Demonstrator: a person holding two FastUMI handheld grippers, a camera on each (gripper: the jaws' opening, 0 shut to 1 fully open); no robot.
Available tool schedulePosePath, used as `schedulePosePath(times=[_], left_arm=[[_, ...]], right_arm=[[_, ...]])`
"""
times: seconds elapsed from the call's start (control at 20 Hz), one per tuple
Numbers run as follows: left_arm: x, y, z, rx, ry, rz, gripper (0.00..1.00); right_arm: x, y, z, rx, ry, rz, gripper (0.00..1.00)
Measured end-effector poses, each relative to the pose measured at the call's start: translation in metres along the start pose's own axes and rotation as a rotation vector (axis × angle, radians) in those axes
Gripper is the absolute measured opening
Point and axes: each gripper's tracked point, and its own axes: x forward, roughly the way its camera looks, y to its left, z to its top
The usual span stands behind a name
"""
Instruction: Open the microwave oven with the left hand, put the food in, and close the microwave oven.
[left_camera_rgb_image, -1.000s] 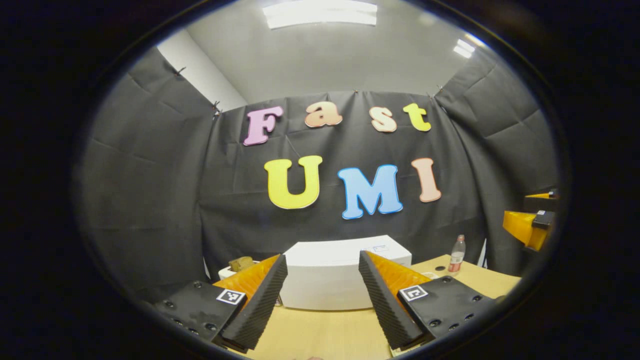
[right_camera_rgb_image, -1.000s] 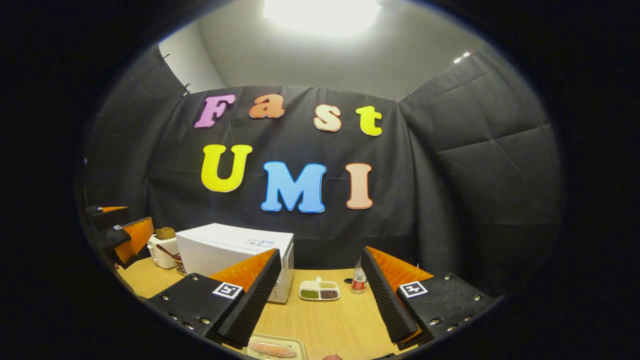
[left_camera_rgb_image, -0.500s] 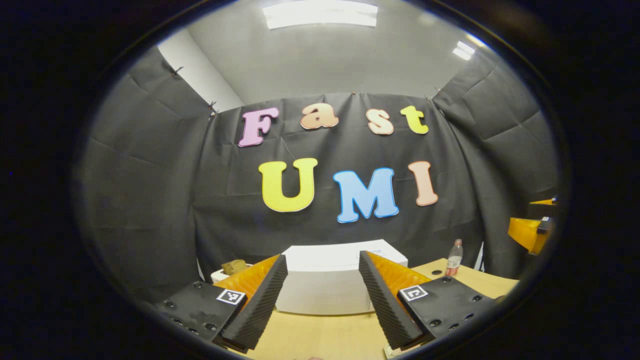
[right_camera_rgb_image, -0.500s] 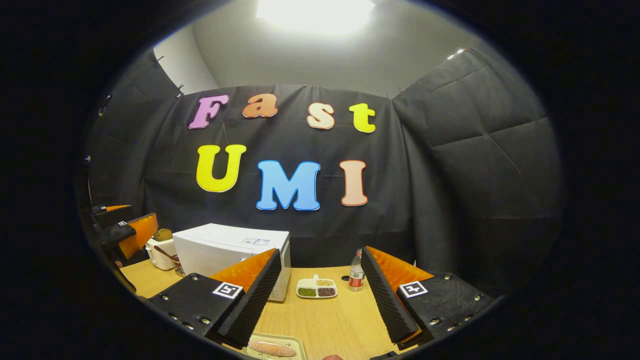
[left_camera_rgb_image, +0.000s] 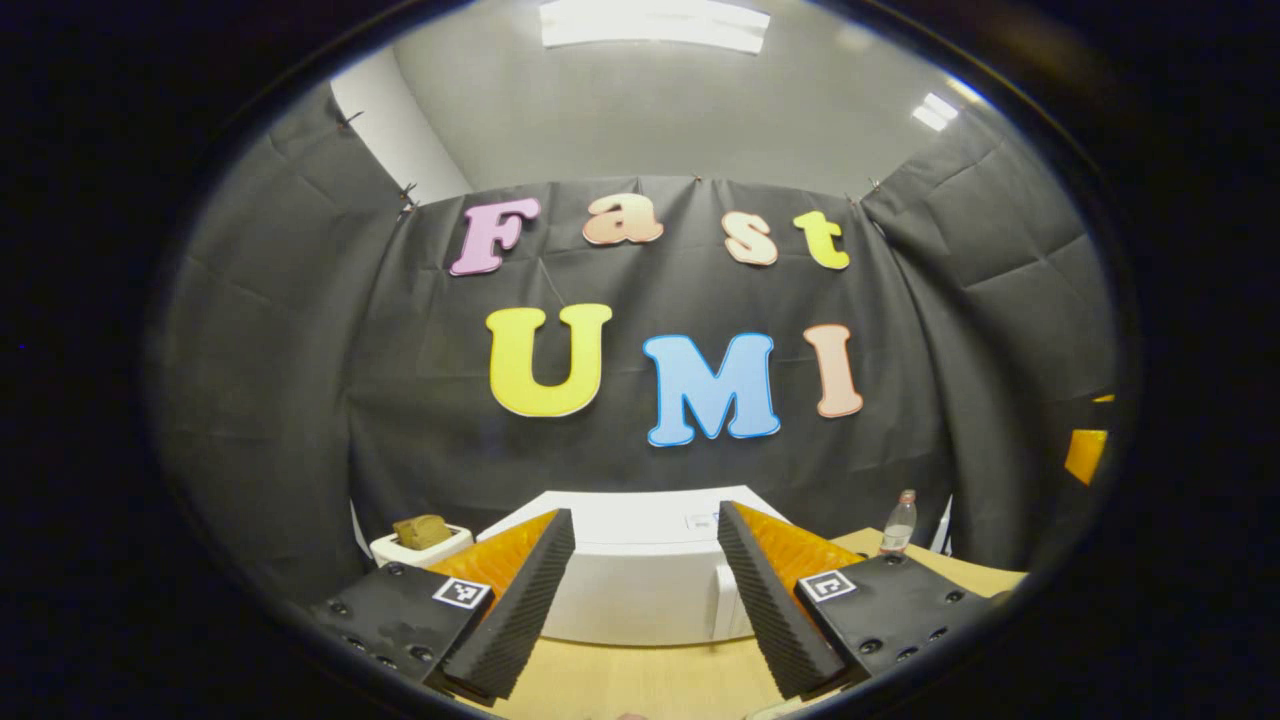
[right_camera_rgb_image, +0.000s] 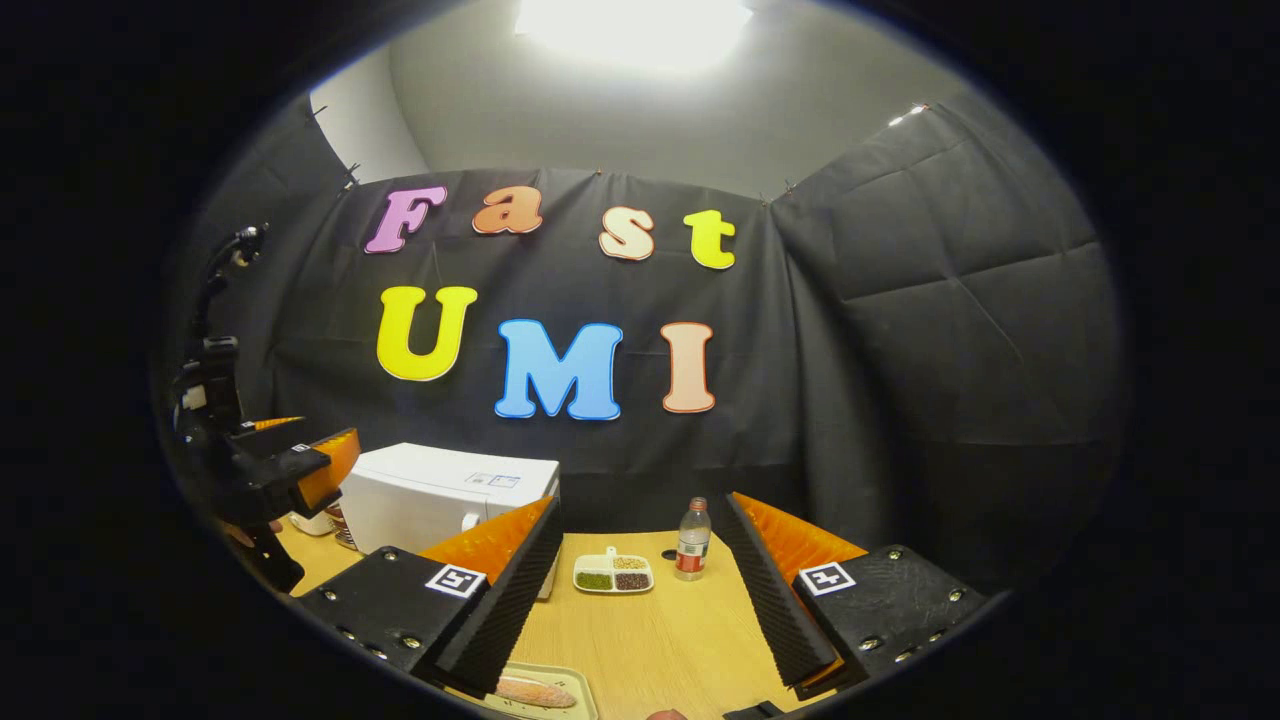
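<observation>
The white microwave oven (left_camera_rgb_image: 640, 590) stands closed on the wooden table, straight ahead of my left gripper (left_camera_rgb_image: 640, 610), which is open and empty and still short of it. In the right gripper view the microwave oven (right_camera_rgb_image: 440, 495) sits at the left with the left gripper (right_camera_rgb_image: 290, 465) in front of it. My right gripper (right_camera_rgb_image: 640, 600) is open and empty above the table. Just below it lies a tray (right_camera_rgb_image: 580, 700) holding a piece of food (right_camera_rgb_image: 535, 692).
A white toaster (left_camera_rgb_image: 420, 545) with bread stands left of the microwave. A plastic bottle (right_camera_rgb_image: 688, 540) and a small divided dish (right_camera_rgb_image: 612, 574) of grains sit behind on the wooden table (right_camera_rgb_image: 650, 640). The other gripper (left_camera_rgb_image: 1085, 452) shows at the far right edge.
My left gripper has moved forward and left, closer to the microwave. The right gripper's view has swung slightly right, so the microwave and bottle slid left.
</observation>
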Motion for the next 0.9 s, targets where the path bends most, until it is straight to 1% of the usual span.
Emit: schedulePosePath(times=[0.05, 0.1, 0.3, 0.35, 0.4, 0.5, 0.55, 0.6, 0.65, 0.8, 0.9], left_arm=[[0.009, -0.005, -0.005, 0.002, -0.001, -0.015, 0.94], [0.018, -0.011, -0.012, 0.003, 0.006, -0.030, 0.99], [0.049, -0.032, -0.047, -0.012, 0.041, -0.076, 0.99], [0.058, -0.036, -0.056, -0.019, 0.051, -0.083, 0.96], [0.067, -0.044, -0.068, -0.028, 0.066, -0.097, 0.99], [0.084, -0.056, -0.092, -0.035, 0.103, -0.116, 0.96], [0.092, -0.061, -0.104, -0.029, 0.123, -0.124, 0.96], [0.099, -0.067, -0.115, -0.021, 0.137, -0.134, 0.94], [0.106, -0.072, -0.124, -0.008, 0.151, -0.141, 0.96], [0.126, -0.088, -0.162, 0.020, 0.216, -0.166, 0.97], [0.135, -0.094, -0.186, 0.020, 0.265, -0.169, 0.96]], right_arm=[[-0.001, -0.004, -0.001, -0.003, 0.003, -0.012, 0.98], [-0.003, -0.008, -0.001, -0.004, 0.007, -0.025, 0.98], [-0.011, -0.021, -0.003, -0.018, 0.023, -0.076, 0.98], [-0.014, -0.025, -0.004, -0.024, 0.028, -0.086, 0.98], [-0.016, -0.026, -0.005, -0.030, 0.033, -0.093, 0.98], [-0.019, -0.032, -0.007, -0.041, 0.042, -0.114, 0.98], [-0.022, -0.035, -0.007, -0.043, 0.044, -0.125, 0.98], [-0.023, -0.036, -0.006, -0.045, 0.046, -0.133, 0.98], [-0.024, -0.038, -0.008, -0.048, 0.050, -0.140, 0.98], [-0.026, -0.043, -0.012, -0.059, 0.068, -0.158, 0.98], [-0.027, -0.044, -0.015, -0.057, 0.084, -0.162, 0.98]])
